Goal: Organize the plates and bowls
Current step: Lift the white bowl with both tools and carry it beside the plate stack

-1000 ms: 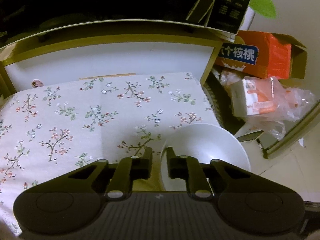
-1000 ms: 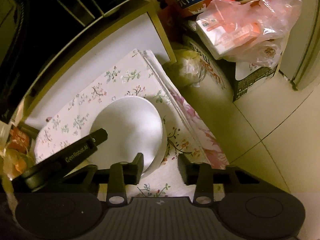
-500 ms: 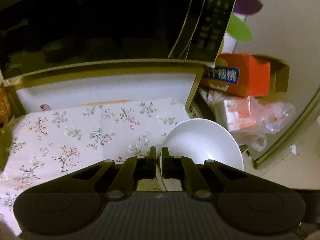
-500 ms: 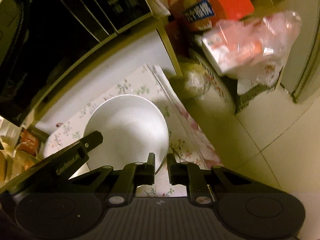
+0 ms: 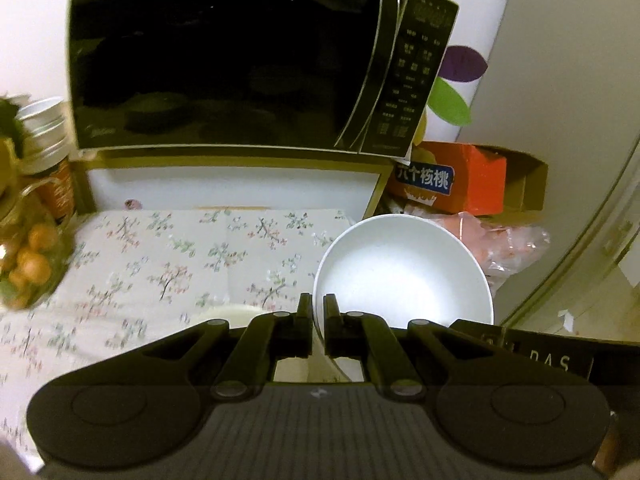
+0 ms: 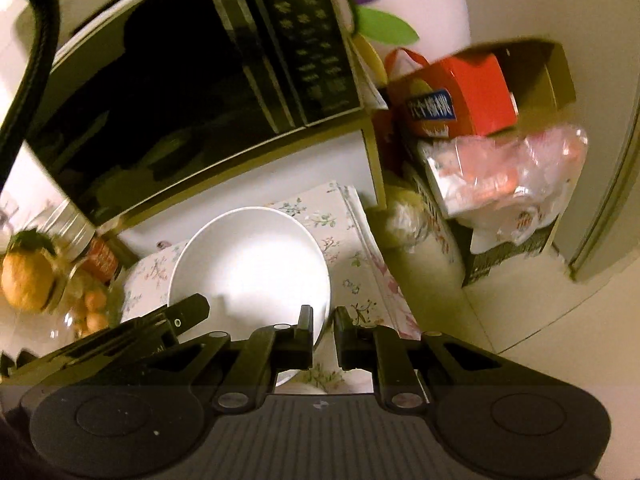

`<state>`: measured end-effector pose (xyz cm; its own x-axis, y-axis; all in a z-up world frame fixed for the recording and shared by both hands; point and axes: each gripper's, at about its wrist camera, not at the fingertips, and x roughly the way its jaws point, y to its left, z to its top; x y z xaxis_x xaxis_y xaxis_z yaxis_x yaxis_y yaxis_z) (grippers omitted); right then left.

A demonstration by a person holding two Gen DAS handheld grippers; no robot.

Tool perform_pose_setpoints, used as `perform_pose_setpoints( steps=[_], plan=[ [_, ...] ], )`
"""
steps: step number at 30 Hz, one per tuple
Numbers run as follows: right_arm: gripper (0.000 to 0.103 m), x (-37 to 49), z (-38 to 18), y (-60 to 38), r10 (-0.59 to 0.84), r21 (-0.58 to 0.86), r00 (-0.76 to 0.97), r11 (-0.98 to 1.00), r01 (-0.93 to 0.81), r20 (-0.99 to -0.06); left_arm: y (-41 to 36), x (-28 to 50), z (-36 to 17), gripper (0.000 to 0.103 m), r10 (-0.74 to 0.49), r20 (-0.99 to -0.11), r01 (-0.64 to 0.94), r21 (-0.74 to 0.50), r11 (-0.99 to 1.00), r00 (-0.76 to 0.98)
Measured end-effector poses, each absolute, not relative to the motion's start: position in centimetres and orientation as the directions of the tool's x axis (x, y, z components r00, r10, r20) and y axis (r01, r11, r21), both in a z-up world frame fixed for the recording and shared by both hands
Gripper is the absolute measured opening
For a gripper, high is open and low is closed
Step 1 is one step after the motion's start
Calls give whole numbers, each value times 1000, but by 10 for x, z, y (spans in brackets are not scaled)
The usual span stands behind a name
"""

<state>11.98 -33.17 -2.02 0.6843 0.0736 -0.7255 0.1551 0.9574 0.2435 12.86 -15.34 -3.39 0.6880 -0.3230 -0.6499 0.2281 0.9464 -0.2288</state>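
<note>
Bowl (image 5: 404,268) rim sits pinched between both tools' closed fingers.

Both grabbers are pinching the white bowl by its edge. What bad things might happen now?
1. The left gripper and right gripper each pinch only the thin rim of the white bowl; it might slip and break.
2. Lifted further, it may bump the microwave.
3. A swing leftward could hit the fruit jar.

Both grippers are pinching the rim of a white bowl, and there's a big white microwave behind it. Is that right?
Nearly. The microwave is black, not white, as the left wrist view shows. The rest holds: the left gripper and the right gripper each have their fingers pinched on the rim of the white bowl.
</note>
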Motion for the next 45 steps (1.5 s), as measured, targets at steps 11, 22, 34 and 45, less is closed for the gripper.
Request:
perform_pose_setpoints(
  steps=[11,22,34,45],
  plan=[
    [11,70,-5,-302,136,236,689,970,53,-712,-112,68,-22,6,-293,-668,191,-224,956,684],
    [12,30,-26,-266,197,188,592,979,-77,-781,-83,21,-58,6,-283,-758,140,-249,958,587],
    [13,6,-73,-260,191,157,452,981,-111,-872,-85,0,-98,7,-278,-833,142,-239,961,479],
    [13,11,-100,-257,159,124,373,985,-117,-914,-92,-3,-116,7,-258,-847,163,-204,965,464]
  ],
)
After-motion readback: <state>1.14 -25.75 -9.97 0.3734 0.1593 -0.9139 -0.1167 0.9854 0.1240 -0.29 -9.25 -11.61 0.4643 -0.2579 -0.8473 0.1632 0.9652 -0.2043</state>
